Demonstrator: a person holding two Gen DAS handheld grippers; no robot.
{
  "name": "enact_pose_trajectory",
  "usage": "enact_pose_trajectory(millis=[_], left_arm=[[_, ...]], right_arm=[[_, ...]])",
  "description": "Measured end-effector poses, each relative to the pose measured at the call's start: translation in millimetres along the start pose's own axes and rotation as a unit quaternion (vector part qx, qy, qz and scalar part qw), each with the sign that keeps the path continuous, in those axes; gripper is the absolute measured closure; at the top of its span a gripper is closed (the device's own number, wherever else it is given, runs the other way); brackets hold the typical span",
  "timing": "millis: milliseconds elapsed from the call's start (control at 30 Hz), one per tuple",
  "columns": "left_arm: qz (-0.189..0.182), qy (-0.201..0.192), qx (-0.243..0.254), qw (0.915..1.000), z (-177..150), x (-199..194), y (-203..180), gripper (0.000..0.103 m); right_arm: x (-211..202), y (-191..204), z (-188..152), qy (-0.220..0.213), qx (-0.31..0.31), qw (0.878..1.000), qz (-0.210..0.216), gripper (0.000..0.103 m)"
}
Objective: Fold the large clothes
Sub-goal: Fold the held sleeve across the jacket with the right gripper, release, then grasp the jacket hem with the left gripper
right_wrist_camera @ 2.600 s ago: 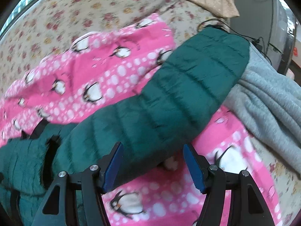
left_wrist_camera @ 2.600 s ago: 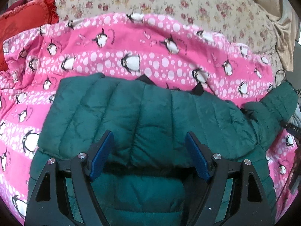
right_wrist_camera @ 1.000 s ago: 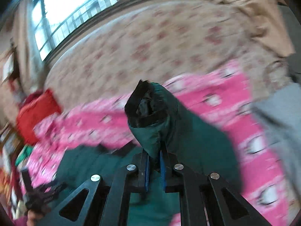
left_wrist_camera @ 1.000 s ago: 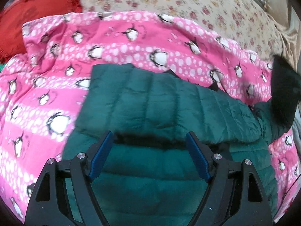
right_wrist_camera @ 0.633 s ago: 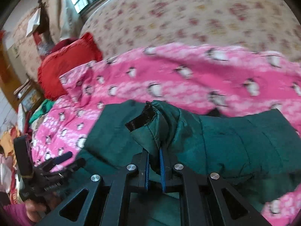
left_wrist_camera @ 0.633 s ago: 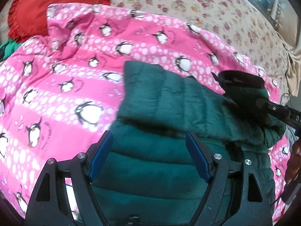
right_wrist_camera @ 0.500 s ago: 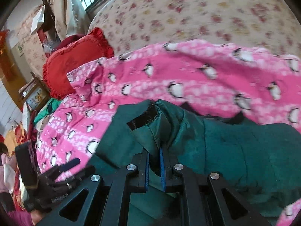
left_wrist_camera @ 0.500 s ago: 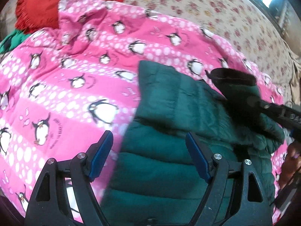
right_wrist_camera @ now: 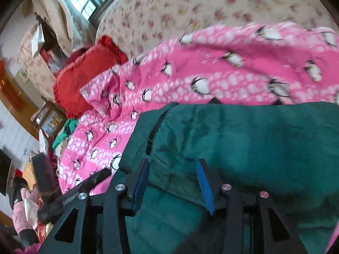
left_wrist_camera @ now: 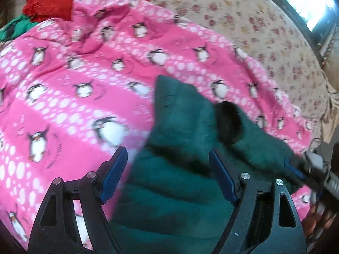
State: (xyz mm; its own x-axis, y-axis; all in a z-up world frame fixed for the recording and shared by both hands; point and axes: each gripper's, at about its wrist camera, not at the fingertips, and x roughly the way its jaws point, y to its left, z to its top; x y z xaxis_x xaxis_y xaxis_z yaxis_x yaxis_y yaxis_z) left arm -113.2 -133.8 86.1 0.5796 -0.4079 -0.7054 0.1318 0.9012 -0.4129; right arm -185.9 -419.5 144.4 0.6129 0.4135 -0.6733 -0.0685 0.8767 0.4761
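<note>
A dark green quilted jacket lies on a pink penguin blanket. One sleeve, with its dark cuff opening, is folded across the jacket's body. My left gripper is open and empty above the jacket's left edge. My right gripper is open and empty, just above the folded sleeve; it also shows at the right edge of the left wrist view.
A red frilled cushion lies at the blanket's far left corner. A floral bed sheet stretches behind. The left gripper's black body shows low left in the right wrist view. Cluttered furniture stands left of the bed.
My right gripper carried the sleeve across the jacket's body, then opened and let it go. My left gripper swung left, staying open.
</note>
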Motion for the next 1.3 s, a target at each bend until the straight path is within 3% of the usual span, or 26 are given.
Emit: enact_pose_trajectory(millis=[167,333,367,400,433,500,700,967,1067,1167,1233,1300], left_arm=[[-0.013,0.007,0.037,0.9992,11.0,17.2,-43.0,0.023],[0.007,0.045,0.079,0.9959,12.2,59.2,-85.0,0.023],[0.017,0.050,0.087,0.9948,11.8,65.9,-90.4,0.027],[0.021,0.053,0.099,0.9934,11.4,71.9,-96.9,0.047],[0.016,0.055,0.107,0.9926,11.4,74.0,-102.0,0.061],[0.014,0.056,0.110,0.9923,14.8,71.9,-107.8,0.079],[-0.011,0.001,0.086,0.9962,45.2,28.8,-89.8,0.090],[0.034,0.023,0.070,0.9967,33.5,41.0,-30.5,0.090],[0.039,0.036,0.078,0.9955,24.5,50.3,-30.4,0.090],[0.047,0.035,0.106,0.9926,22.0,42.6,-40.1,0.089],[0.049,0.035,0.111,0.9920,26.2,34.4,-41.8,0.083],[0.055,0.026,0.111,0.9920,31.7,22.8,-42.1,0.068]], right_arm=[[-58.4,-31.1,-20.2,-0.025,0.009,0.999,-0.040,0.059],[-113.7,-83.8,-45.4,-0.052,0.074,0.993,-0.073,0.059],[-121.5,-90.7,-48.9,-0.057,0.080,0.992,-0.079,0.059],[-131.6,-98.9,-53.8,-0.062,0.088,0.990,-0.087,0.059],[-138.2,-104.9,-56.6,-0.066,0.094,0.989,-0.095,0.059],[-153.2,-118.1,-61.6,-0.075,0.108,0.985,-0.111,0.059],[-161.9,-136.9,-53.8,-0.098,0.140,0.977,-0.127,0.059],[-107.6,-120.8,-25.0,-0.085,0.131,0.982,-0.103,0.059],[-61.4,-116.7,-23.5,-0.047,0.130,0.984,-0.116,0.059],[-10.2,-114.3,-32.9,0.024,0.105,0.984,-0.140,0.059],[-6.7,-108.8,-34.1,0.025,0.082,0.984,-0.159,0.059],[-16.6,-105.1,-30.8,0.026,0.079,0.984,-0.159,0.059]])
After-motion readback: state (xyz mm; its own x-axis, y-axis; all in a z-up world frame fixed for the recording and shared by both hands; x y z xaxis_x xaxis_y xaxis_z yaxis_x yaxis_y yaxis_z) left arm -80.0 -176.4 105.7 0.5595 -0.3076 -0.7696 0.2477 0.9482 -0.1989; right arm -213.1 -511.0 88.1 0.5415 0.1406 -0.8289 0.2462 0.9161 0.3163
